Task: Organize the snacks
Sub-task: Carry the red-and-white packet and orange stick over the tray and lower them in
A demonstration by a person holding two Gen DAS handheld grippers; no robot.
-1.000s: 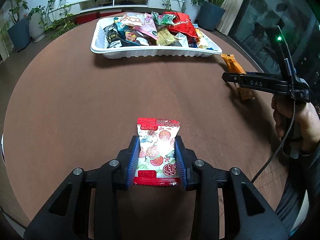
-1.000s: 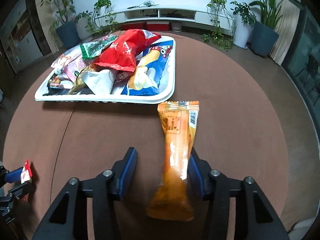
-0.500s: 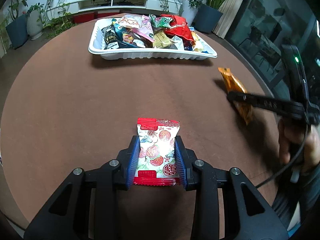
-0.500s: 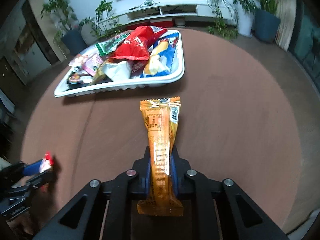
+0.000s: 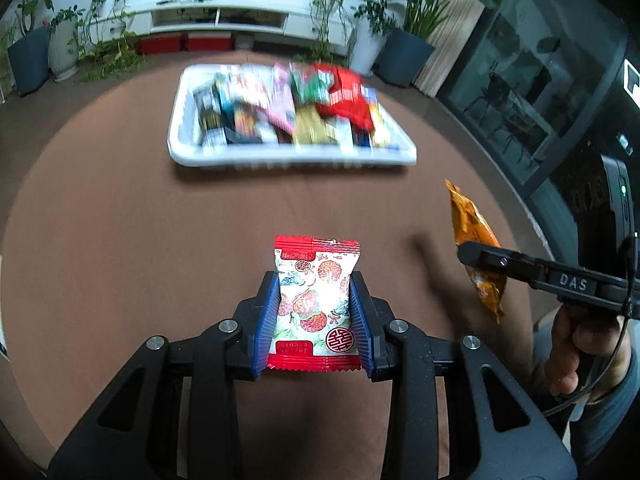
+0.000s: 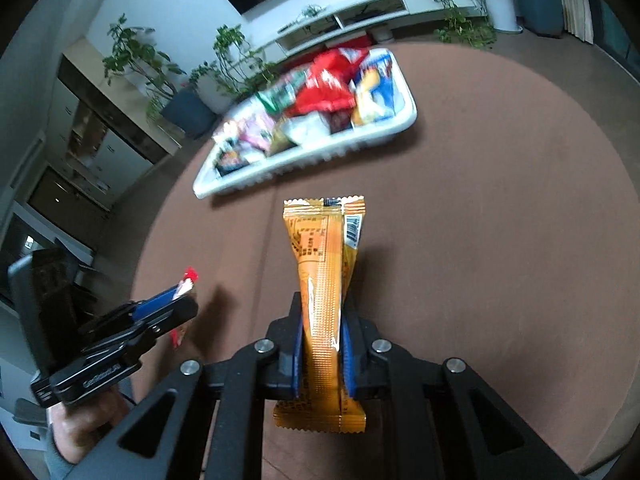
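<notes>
left wrist view: left gripper (image 5: 316,314) clamped on a strawberry-print snack packet (image 5: 316,308), short of the white tray (image 5: 292,158) of snacks, right wrist view: right gripper (image 6: 322,354) pinching a long orange packet (image 6: 326,304), also short of that tray, both over the brown table (image 6: 500,240)

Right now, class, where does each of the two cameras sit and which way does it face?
Left wrist: on the left gripper, looking down its fingers at the red-and-white strawberry packet it clamps; the right hand shows.
Right wrist: on the right gripper, looking at the long orange wrapper it clamps; the left gripper shows.
Shared: white plastic tray of snacks, round brown table, both packets.
</notes>
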